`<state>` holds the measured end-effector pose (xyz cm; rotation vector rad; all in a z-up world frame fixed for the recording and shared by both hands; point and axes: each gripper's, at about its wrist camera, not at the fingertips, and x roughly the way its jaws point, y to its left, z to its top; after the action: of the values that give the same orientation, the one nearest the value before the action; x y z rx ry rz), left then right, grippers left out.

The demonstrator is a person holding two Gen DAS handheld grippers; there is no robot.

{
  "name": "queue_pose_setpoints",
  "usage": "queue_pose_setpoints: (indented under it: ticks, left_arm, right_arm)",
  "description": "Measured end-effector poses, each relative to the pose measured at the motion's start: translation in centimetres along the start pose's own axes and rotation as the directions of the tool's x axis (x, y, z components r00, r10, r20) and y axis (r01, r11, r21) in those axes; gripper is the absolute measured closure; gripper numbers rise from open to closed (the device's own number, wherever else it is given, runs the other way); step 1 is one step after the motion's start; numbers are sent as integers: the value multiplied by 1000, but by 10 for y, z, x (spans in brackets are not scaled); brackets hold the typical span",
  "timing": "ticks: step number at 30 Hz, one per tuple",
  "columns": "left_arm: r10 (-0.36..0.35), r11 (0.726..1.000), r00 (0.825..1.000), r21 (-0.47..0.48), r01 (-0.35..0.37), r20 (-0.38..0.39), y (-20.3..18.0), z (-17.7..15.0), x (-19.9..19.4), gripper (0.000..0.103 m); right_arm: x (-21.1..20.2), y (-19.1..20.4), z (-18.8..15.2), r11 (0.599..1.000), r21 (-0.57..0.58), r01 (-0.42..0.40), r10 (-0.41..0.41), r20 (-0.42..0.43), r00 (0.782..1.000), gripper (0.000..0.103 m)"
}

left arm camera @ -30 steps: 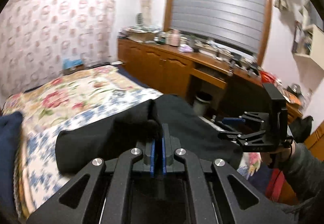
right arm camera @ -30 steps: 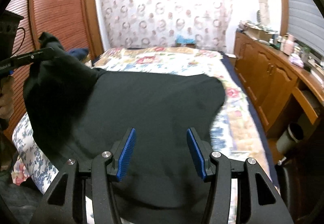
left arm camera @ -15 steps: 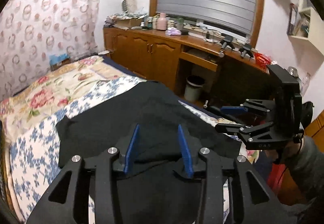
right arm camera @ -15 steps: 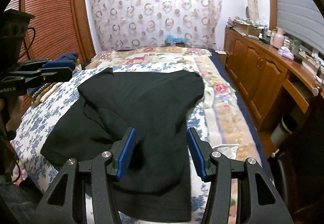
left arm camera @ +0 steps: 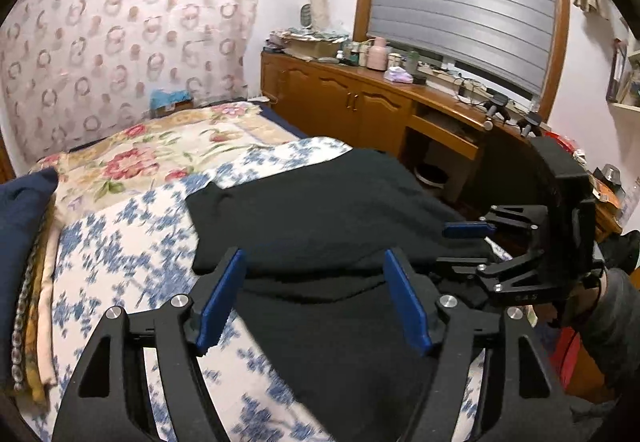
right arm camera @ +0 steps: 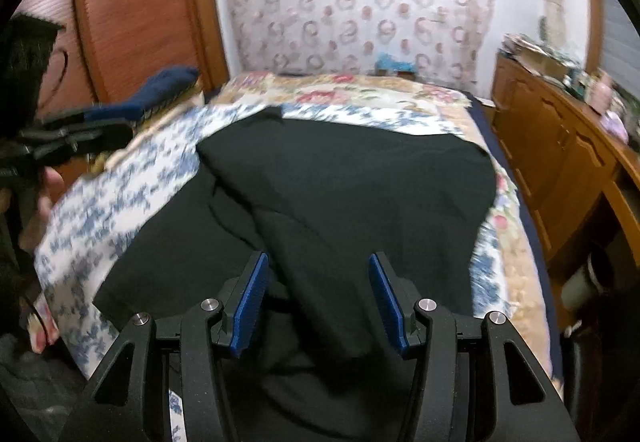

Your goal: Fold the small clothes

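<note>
My own claws covered the near edge of the black garment, so I could not see where it ended. At the left of the right-wrist frame my left claw was smeared with blur and partly cut off. The clutter on the wooden worktop was too small to name.

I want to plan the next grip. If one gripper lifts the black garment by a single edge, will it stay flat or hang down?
The black garment would probably sag: it lies in soft creases and overlapping layers on the bed. It looks light, and the folded layers would likely slide apart.
</note>
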<state>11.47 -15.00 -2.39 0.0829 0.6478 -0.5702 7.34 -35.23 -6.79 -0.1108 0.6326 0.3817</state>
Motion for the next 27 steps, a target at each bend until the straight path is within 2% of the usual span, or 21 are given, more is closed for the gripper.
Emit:
queue_pose_setpoints:
  ticks: [6, 15, 17, 20, 22, 24, 27]
  left_arm:
    - [39, 998, 999, -39, -39, 4, 18, -14, -7, 31]
    - [72, 995, 997, -75, -71, 9, 34, -27, -11, 31]
    - [81, 992, 996, -95, -79, 23, 38, -30, -12, 31]
    - [87, 990, 996, -110, -85, 20, 43, -33, -11, 31]
    - [92, 990, 996, -112, -89, 20, 44, -35, -11, 31]
    - [91, 989, 996, -117, -88, 21, 45, -36, -12, 31]
    - [90, 989, 996, -120, -88, 18, 46, -37, -11, 31]
  right_arm:
    - [27, 3, 5, 996, -85, 10, -17, -80, 997, 49]
    - [28, -16, 7, 999, -35, -30, 27, -101, 994, 49]
    - [26, -16, 7, 998, -41, -39, 35, -103, 994, 54]
    - [24, -10, 6, 998, -64, 2, -8, -99, 995, 64]
    - [22, -3, 5, 995, -95, 12, -21, -91, 996, 78]
    - [21, 3, 4, 993, -115, 22, -33, -88, 996, 89]
    - [18, 10, 3, 990, -139, 29, -39, -66, 997, 94]
